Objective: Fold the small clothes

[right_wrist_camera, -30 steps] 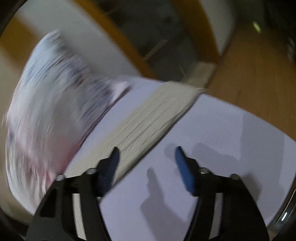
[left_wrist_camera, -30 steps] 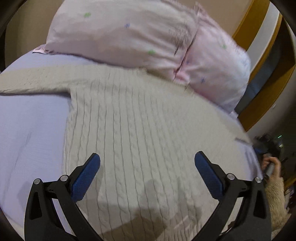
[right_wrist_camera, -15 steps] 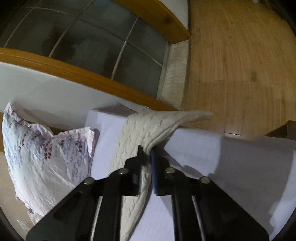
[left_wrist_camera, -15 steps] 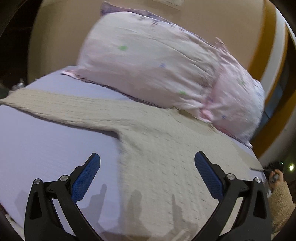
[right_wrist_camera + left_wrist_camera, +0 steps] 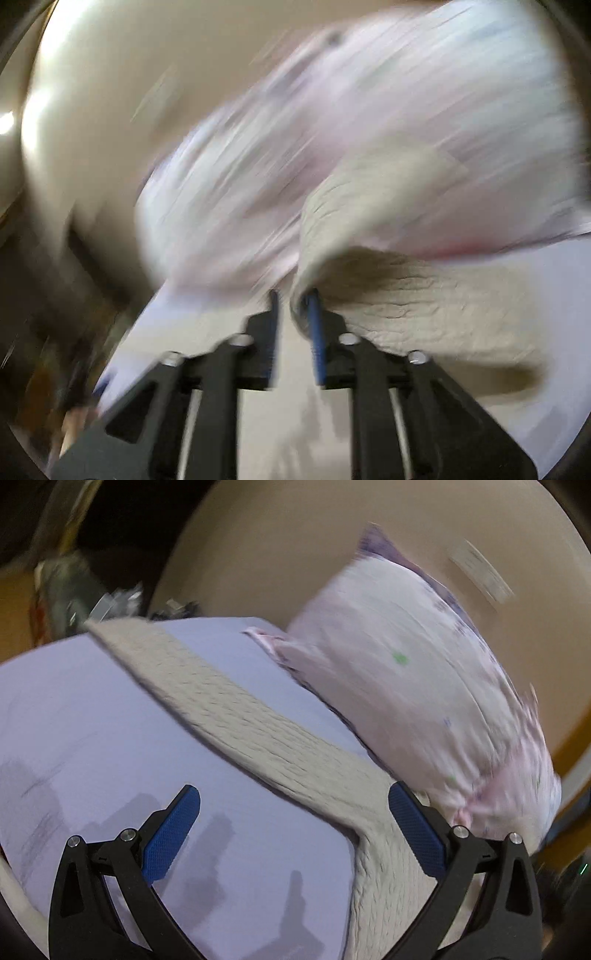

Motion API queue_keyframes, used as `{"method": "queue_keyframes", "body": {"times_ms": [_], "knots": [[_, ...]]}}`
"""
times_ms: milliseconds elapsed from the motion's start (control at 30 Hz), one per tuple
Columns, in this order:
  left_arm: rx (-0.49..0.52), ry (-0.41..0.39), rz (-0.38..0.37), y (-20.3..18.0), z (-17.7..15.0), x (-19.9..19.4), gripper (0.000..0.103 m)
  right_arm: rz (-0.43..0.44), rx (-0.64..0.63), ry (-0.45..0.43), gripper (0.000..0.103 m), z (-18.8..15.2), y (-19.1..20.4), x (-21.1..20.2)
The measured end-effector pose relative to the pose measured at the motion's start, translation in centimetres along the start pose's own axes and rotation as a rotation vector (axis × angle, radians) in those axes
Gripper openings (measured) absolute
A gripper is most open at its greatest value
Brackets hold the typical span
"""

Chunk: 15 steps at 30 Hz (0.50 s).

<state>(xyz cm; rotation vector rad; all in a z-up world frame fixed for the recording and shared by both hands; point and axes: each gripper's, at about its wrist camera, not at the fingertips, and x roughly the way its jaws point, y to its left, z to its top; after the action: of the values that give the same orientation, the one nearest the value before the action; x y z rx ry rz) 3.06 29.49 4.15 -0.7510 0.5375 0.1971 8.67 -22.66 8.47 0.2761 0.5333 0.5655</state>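
Above the bed, right gripper (image 5: 291, 314) pinches the sweater sleeve (image 5: 369, 229); left gripper (image 5: 293, 834) gapes.

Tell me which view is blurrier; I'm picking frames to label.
Right wrist view: heavy motion smear across the pillow and sweater sleeve. Left wrist view: milder blur, the sleeve's knit readable, gripper shadows on the sheet.

Ahead of me a bed with a pale lavender sheet (image 5: 92, 716) fills the lower part of the left wrist view, soft shadows lying on it near the bottom edge. A pink floral pillow (image 5: 413, 686) rests along its far edge against a plain beige wall (image 5: 280, 542). Past the far left corner of the bed sits dark clutter (image 5: 77, 587), too blurred to name. An orange-brown wooden strip (image 5: 576, 746) edges the wall at the right.
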Motion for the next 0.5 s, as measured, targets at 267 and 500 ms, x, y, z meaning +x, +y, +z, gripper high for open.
{"method": "queue_keyframes", "body": {"times_ms": [267, 500], "knots": [[-0.206, 0.037, 0.025, 5.3, 3.8, 2.7, 0.079, -0.031, 0.086, -0.024, 0.066, -1.2, -1.2, -1.8], [-0.435, 0.018, 0.065, 10.8, 5.8, 5.1, 0.058, -0.197, 0.180, -0.064, 0.069, -1.7, -7.8, -5.7]]}}
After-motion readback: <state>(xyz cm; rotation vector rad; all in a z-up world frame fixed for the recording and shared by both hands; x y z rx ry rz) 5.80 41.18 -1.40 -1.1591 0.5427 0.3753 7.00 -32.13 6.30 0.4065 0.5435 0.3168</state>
